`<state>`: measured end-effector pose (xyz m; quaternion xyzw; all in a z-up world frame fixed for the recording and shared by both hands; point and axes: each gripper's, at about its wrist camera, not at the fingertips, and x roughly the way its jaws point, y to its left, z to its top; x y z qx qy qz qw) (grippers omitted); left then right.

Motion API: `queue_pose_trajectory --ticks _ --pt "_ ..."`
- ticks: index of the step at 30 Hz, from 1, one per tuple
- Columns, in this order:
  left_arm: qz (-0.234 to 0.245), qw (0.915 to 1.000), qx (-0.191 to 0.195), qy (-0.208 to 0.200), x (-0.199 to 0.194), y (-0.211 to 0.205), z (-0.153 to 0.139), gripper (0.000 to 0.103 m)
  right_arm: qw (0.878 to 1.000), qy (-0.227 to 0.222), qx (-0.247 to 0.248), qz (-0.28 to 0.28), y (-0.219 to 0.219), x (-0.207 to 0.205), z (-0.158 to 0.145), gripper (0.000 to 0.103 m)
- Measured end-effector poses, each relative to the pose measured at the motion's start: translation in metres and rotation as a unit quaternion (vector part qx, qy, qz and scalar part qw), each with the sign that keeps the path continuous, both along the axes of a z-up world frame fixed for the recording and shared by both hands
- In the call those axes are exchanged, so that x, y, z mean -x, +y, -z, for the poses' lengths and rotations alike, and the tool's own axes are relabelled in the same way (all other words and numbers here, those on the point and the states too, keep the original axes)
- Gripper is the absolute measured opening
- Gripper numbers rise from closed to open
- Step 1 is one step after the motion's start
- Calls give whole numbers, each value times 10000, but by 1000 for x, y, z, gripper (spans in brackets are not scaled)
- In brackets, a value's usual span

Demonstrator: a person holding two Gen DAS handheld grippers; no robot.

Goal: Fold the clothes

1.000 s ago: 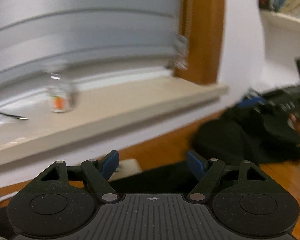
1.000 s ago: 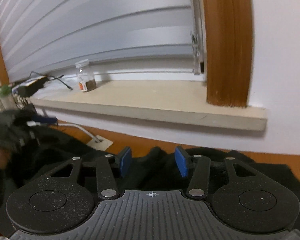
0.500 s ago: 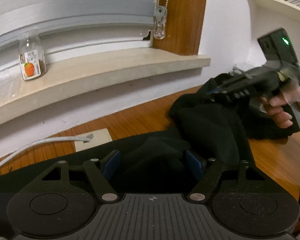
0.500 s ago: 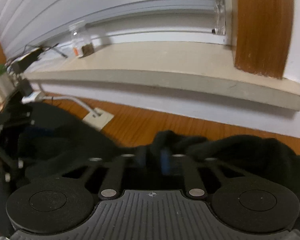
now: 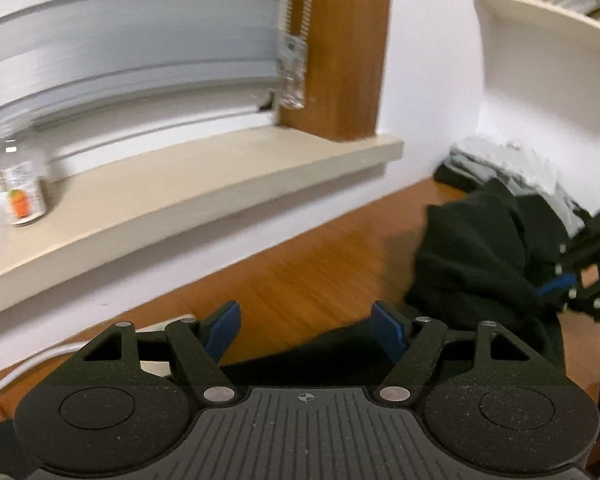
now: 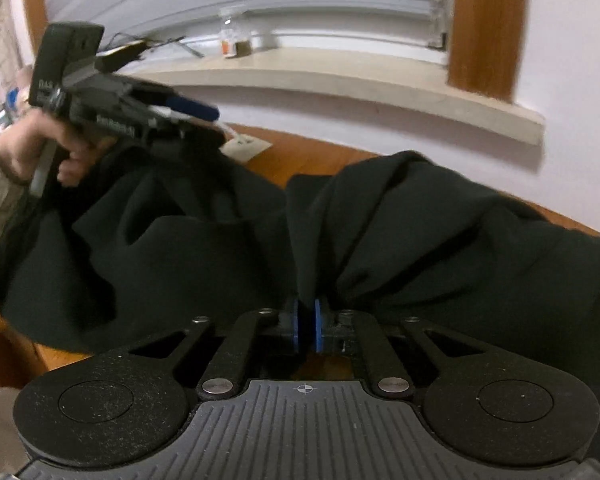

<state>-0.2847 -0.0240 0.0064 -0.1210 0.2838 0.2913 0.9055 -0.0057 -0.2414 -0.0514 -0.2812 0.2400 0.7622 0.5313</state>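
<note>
Across the wooden table (image 5: pixel 308 280) lies the bunched black garment (image 6: pixel 420 240), nipped thinly by the right gripper (image 6: pixel 306 324), whose jaws are easing apart and risk slipping, while the left gripper (image 5: pixel 306 330) gapes wide, empty.

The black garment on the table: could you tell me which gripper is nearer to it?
Right. The right gripper pinches a fold of the black garment; the left gripper hovers open just above it.

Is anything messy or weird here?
The black garment is bunched in rumpled heaps across the wooden table, not folded yet. Nothing looks spilled or broken; the small jar stands upright on the windowsill.
</note>
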Motion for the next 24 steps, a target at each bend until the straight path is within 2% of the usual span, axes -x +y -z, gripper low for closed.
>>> queue_pose_trajectory --ticks 1,3,6,8,11,15,18,20,22,24 --pt "50 10000 38 14 -4 0 4 75 10000 21 -65 55 0 -1 -4 17" --pt "132 9998 102 74 -10 -2 12 75 9995 94 -263 176 2 -2 -17 35" --pt "212 9995 163 187 -16 -7 25 75 9979 92 -552 327 17 3 -34 47" --pt "239 9992 180 250 -19 -10 32 75 9974 49 -610 377 32 8 -37 48" --pt "195 9993 184 245 -20 -13 37 75 9968 -291 -608 440 63 23 -29 51" --pt "153 9994 70 296 -20 -15 33 75 9969 -645 -152 422 106 36 -7 61" --pt "180 9989 -152 410 -25 -11 22 75 9953 -885 135 364 122 38 8 65" --pt "234 9981 -286 499 -31 -7 15 76 9953 -876 233 341 125 35 15 65" --pt "366 9968 -326 633 -41 0 14 77 9956 -866 241 275 121 32 20 57" --pt "532 9948 -270 820 -53 8 18 77 9961 -824 169 253 114 27 22 29"
